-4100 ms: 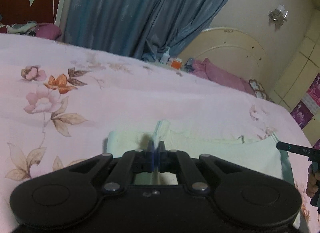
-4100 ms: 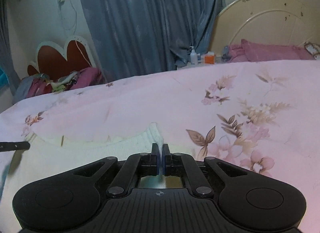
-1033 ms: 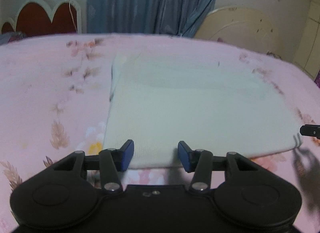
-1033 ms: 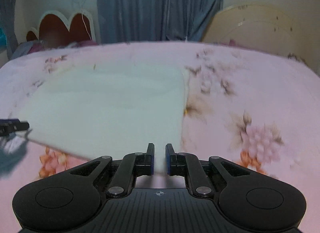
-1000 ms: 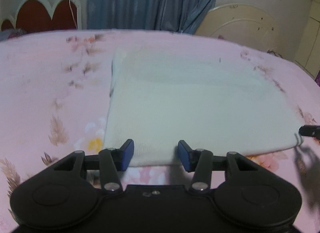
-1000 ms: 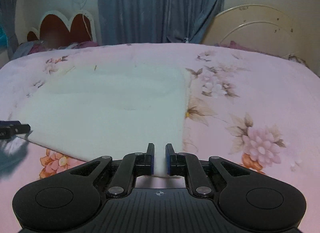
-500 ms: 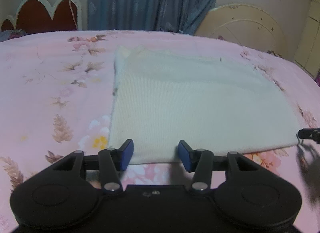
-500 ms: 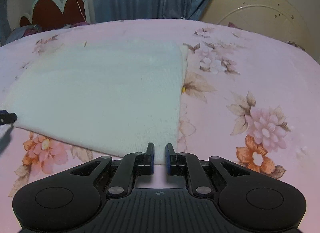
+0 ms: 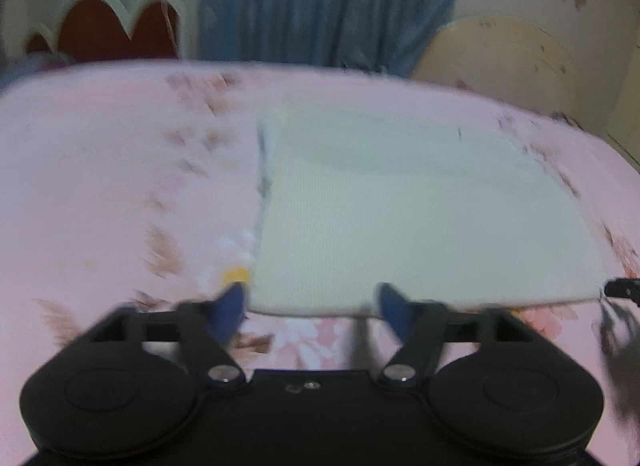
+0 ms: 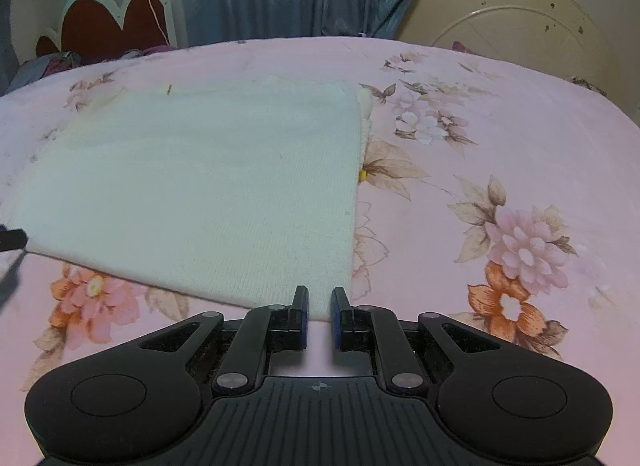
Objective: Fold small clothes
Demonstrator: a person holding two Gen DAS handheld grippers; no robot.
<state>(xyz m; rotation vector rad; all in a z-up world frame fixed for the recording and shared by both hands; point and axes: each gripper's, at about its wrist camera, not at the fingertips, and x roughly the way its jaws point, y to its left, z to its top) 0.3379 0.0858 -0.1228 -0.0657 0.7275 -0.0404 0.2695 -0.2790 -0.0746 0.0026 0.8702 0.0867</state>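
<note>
Cream knit garment [image 10: 208,193] is lying flat on the pink floral bed [image 10: 520,137] as a rectangle, occupying center-left of the right wrist view and center-right of the left wrist view. A second layer is peeking out along its far and side edges, so I'm reading at least one fold as done.

Left gripper [image 9: 312,300] is opening, jaws spread wide, nothing pinched; the garment's near edge is sitting just past the tips, at lower center of its frame. That frame is motion-blurred.

Right gripper [image 10: 319,308] is also opening, only a narrow gap so far; the garment's near right corner is showing in that gap, pads not pressing it as far as I can tell.

Looks like both are releasing after laying a fold. Left to do, my guess: another fold to make it compact.
</note>
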